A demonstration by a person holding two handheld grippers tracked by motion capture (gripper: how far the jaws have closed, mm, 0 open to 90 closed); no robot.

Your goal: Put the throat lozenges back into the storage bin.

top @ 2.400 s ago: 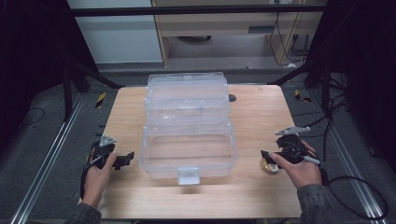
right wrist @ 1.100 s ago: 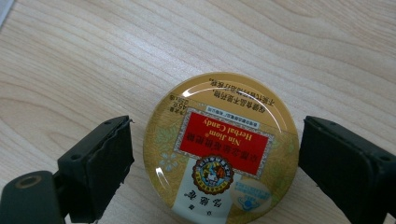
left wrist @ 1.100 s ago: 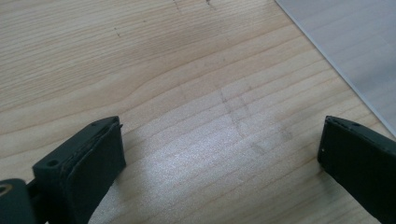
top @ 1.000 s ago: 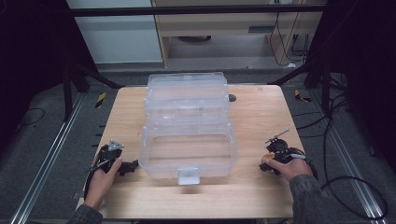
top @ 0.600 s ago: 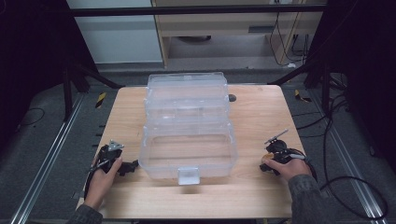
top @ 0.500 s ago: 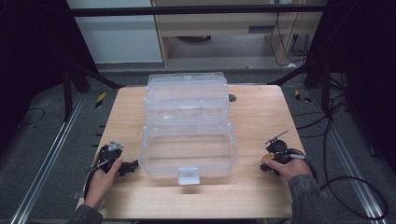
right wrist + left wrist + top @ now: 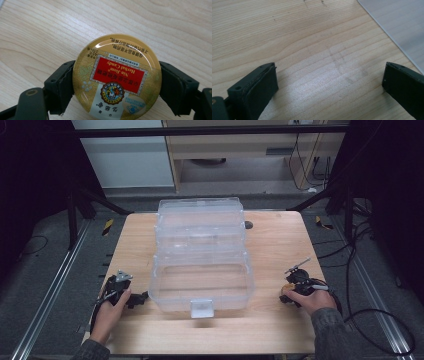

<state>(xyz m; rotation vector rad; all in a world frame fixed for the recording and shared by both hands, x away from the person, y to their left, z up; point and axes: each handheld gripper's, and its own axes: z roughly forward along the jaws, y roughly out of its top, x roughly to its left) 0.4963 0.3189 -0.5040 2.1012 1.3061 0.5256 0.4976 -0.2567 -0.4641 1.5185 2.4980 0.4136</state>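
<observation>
A round gold candy tin [image 7: 116,77] with a red label lies flat on the wooden table [image 7: 280,245]. My right gripper [image 7: 116,83] is shut on the tin, one black pad pressing each side; its jaws have just been closing onto it. In the high view that gripper [image 7: 286,292] sits at the table's right front, with the tin [image 7: 284,289] a small gold spot under the hand. My left gripper [image 7: 329,77] stands open over bare wood, nothing between its jaws. From above, the left gripper [image 7: 142,297] points at the clear box's near left corner.
A large clear plastic storage box [image 7: 200,255] with a front latch [image 7: 201,307] takes up the middle of the table; its edge [image 7: 397,22] shows in the left gripper view. Cables trail off the table's right side. Metal rails run along both sides on the floor.
Since the oldest frame the right gripper has shifted left and down over the tin, and the left gripper has edged toward the box. Over the last second nothing visibly moves.
</observation>
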